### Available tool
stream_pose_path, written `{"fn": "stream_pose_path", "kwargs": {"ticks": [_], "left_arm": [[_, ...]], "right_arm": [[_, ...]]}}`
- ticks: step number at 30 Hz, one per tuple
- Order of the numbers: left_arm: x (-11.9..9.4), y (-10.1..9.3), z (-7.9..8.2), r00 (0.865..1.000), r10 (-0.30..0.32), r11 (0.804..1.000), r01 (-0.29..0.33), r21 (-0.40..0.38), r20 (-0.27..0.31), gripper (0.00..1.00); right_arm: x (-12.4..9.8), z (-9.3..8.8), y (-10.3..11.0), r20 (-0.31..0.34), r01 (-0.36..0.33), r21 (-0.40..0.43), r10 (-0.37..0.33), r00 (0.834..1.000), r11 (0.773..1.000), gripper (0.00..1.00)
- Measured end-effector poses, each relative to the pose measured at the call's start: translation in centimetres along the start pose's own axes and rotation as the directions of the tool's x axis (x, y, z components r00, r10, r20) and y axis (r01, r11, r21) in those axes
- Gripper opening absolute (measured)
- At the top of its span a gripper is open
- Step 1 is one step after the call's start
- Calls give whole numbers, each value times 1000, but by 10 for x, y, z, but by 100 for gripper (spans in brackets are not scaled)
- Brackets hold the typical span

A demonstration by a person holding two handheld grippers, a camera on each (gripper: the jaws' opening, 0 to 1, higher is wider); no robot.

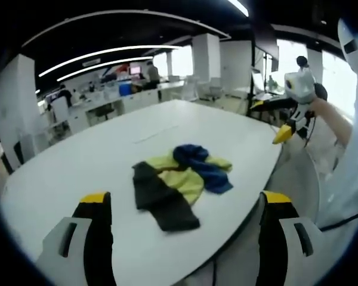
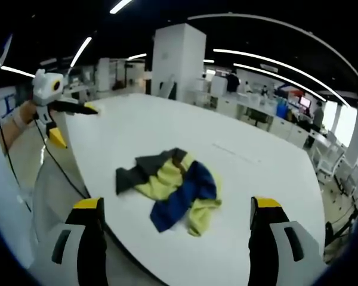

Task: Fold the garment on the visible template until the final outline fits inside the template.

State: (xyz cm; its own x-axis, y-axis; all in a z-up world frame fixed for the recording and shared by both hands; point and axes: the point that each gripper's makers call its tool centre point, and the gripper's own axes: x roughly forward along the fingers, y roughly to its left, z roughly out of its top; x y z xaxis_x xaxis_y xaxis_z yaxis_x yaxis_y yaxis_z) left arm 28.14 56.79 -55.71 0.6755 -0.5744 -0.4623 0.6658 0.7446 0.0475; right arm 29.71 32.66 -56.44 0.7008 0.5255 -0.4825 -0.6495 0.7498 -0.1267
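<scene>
You work at a large white table (image 1: 65, 167) in an open-plan office, with ceiling light strips, a white pillar (image 2: 178, 59) and rows of desks where people sit far behind. The garment (image 1: 178, 182) lies crumpled near the table's near edge, ahead of both claws: a dark grey part, a yellow-green middle, a blue part on top. No template outline can be made out on the tabletop.

Your left gripper (image 1: 185, 205) stands wide open, holding nothing, short of the garment. Your right gripper (image 2: 176, 211) is equally spread and empty. In the left gripper view the right gripper (image 1: 298, 110) hangs off the table's edge, your hand (image 1: 322, 107) on it. The garment's folds hide its shape; sleeves and collar cannot be told.
</scene>
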Motion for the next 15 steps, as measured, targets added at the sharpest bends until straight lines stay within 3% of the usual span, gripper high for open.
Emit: {"fn": "stream_pose_path", "kwargs": {"ticks": [15], "left_arm": [[1,3,-1,1000,5,1000,-5,7,-8,100]], "right_arm": [[1,3,-1,-4,-1,-18,1,1000,1000,100]]}}
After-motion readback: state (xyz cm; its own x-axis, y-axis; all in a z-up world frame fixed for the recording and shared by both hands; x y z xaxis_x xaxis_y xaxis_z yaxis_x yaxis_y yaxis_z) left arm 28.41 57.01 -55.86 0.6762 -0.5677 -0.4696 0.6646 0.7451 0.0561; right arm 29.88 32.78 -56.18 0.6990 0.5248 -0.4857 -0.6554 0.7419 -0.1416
